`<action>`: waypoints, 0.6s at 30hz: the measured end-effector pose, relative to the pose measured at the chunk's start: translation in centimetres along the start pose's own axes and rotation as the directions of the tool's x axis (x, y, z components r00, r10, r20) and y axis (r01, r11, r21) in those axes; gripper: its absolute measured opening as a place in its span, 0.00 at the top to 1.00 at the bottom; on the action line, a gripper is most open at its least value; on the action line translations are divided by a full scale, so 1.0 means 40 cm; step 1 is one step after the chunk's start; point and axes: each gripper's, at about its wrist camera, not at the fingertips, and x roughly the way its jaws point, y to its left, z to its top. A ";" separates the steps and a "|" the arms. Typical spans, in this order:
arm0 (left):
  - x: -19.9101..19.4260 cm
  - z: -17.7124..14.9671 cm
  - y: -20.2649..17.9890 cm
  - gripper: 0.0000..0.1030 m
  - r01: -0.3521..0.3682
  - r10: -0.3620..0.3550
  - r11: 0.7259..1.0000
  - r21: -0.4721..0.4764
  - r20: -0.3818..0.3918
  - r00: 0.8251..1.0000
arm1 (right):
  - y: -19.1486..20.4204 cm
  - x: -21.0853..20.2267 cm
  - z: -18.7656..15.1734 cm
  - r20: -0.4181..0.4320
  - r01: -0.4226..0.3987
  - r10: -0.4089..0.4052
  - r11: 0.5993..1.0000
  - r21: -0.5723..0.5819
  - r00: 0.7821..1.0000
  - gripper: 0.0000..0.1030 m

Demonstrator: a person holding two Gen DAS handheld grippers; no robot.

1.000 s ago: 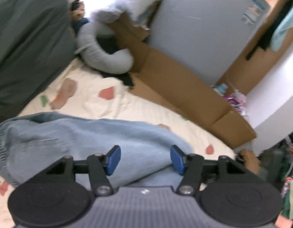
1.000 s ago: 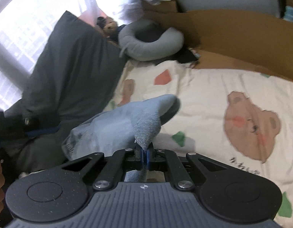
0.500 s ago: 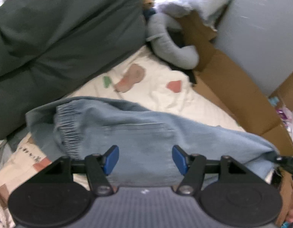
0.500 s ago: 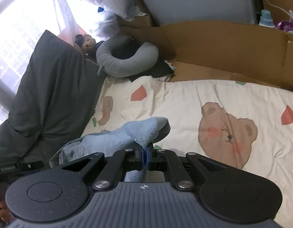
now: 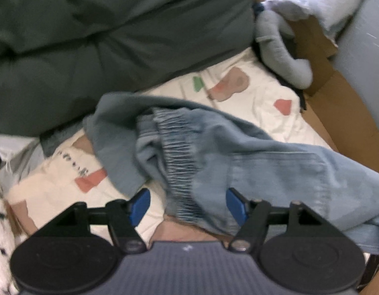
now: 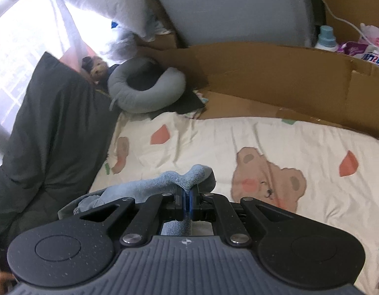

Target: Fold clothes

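The right gripper is clenched on a fold of the jeans, a pinch of pale denim standing up between its pads. The left gripper is released, its jaws opening, with the elastic waistband lying between the blue pads but not pressed by them. The jeans sprawl across the bear-print sheet, one end draped towards the lower right of the left view, and a second blue-grey garment lies tangled under the waistband. The likeliest slip is that the left gripper closes on both garments at once, or only on the gathered elastic, so the fold would come out crooked or drag the other piece along. The right pinch looks thin; a hard pull could tug the cloth free. A dark duvet crowds the sheet on one side, and a grey neck pillow and the cardboard close off the far edge, leaving limited flat room to lay the jeans out.
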 end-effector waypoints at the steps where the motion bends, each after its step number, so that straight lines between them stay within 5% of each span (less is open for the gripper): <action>1: 0.003 -0.003 0.006 0.32 -0.001 0.001 1.000 -0.007 -0.002 1.000 | -0.007 -0.003 0.009 0.002 0.008 -0.008 1.000 -0.001 1.000 1.00; 8: 0.050 -0.003 0.002 0.32 -0.004 0.004 1.000 -0.021 -0.009 1.000 | -0.055 -0.033 0.080 0.008 0.065 -0.065 0.997 -0.047 0.998 1.00; 10: 0.066 -0.003 -0.002 0.31 -0.071 0.074 0.994 -0.083 0.040 0.996 | -0.071 -0.044 0.090 0.002 0.073 -0.073 0.996 -0.060 0.997 1.00; 18: 0.167 -0.032 -0.030 0.29 -0.017 0.017 0.999 -0.040 -0.005 1.000 | -0.134 -0.064 0.068 -0.055 0.096 -0.100 0.993 -0.068 0.993 1.00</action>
